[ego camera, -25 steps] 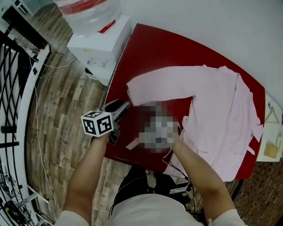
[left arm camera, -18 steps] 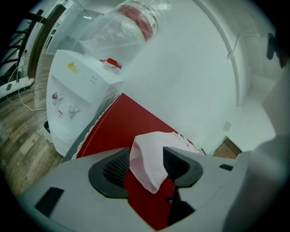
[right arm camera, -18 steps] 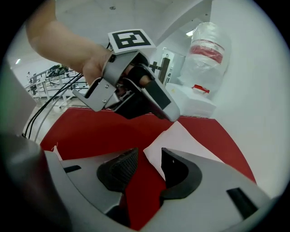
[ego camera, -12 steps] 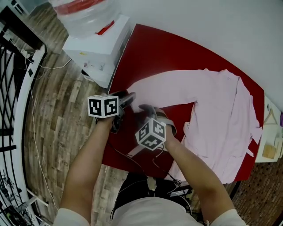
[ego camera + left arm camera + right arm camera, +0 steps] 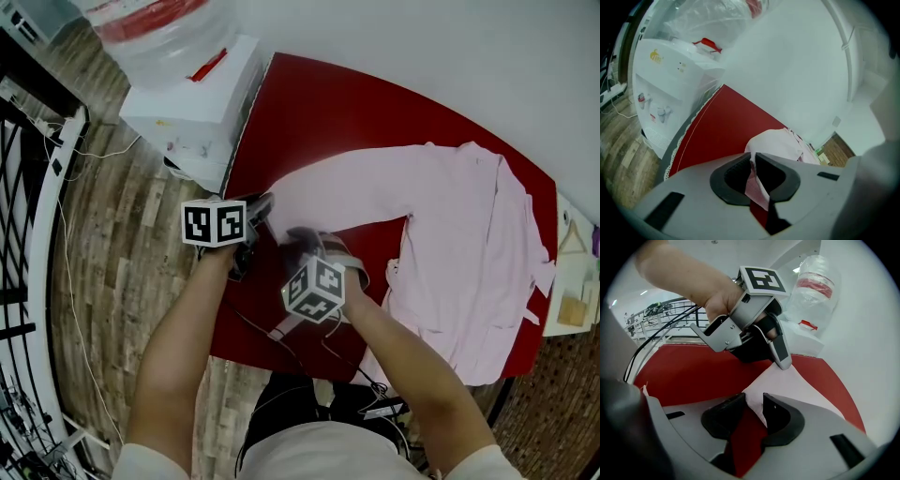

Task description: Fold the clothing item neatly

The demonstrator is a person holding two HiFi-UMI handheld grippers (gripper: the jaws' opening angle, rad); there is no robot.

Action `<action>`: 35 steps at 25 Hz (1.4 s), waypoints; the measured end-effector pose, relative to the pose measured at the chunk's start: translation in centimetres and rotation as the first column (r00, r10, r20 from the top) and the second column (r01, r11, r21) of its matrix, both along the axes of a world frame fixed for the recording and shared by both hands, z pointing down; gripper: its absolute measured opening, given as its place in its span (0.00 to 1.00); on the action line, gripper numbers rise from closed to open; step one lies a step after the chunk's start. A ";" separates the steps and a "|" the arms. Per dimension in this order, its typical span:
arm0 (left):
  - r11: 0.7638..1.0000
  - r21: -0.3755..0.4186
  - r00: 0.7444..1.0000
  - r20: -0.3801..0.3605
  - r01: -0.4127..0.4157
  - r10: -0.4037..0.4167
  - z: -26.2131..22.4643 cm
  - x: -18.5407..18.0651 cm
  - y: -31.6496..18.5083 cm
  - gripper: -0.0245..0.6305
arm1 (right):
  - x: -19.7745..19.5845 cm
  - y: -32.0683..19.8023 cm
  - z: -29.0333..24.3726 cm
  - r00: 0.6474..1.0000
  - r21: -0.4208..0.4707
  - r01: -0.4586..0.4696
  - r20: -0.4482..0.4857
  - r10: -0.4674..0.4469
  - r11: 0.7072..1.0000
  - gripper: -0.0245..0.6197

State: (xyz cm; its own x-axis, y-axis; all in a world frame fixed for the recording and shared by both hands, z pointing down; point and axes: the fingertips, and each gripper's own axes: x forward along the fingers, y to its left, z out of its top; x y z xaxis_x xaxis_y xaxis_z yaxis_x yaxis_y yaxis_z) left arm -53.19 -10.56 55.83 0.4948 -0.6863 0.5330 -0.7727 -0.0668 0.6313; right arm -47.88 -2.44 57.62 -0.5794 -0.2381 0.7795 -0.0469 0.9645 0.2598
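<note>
We hold the left gripper (image 5: 753, 160) clamped on the end of the pink shirt's (image 5: 473, 244) sleeve (image 5: 356, 192). Its jaws have just been closing, and the cloth is pinched between them. Our right gripper (image 5: 753, 403) is just beside it, jaws partly apart, with the sleeve's edge lying between them unpressed. The shirt lies spread toward the right edge of the red table (image 5: 328, 103), and the sleeve reaches toward the left edge.
</note>
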 end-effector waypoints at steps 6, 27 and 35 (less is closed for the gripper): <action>1.000 -0.007 1.000 -0.007 -0.009 0.009 0.2 0.1 0.0 0.08 | -0.9 1.1 0.1 0.999 -0.032 0.033 0.007 -0.033 0.999 0.24; 0.990 0.094 0.993 0.051 -0.108 0.103 -4.6 1.6 -0.9 0.06 | 0.1 -1.0 -4.4 0.988 -0.033 -0.095 0.122 0.098 0.995 0.08; 0.960 0.195 0.963 0.219 -0.199 0.155 -11.3 6.6 -3.5 0.07 | 3.8 -2.8 -11.2 0.940 -0.032 -0.180 0.291 0.181 0.983 0.08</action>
State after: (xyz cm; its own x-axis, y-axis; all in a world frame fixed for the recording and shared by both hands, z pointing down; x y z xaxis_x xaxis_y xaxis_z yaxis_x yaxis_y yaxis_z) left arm -46.55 -14.04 44.49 0.5173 -0.7057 0.4842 -0.8448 -0.3305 0.4209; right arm -44.09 -5.21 46.42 -0.7287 -0.3567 0.5847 -0.2933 0.9340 0.2042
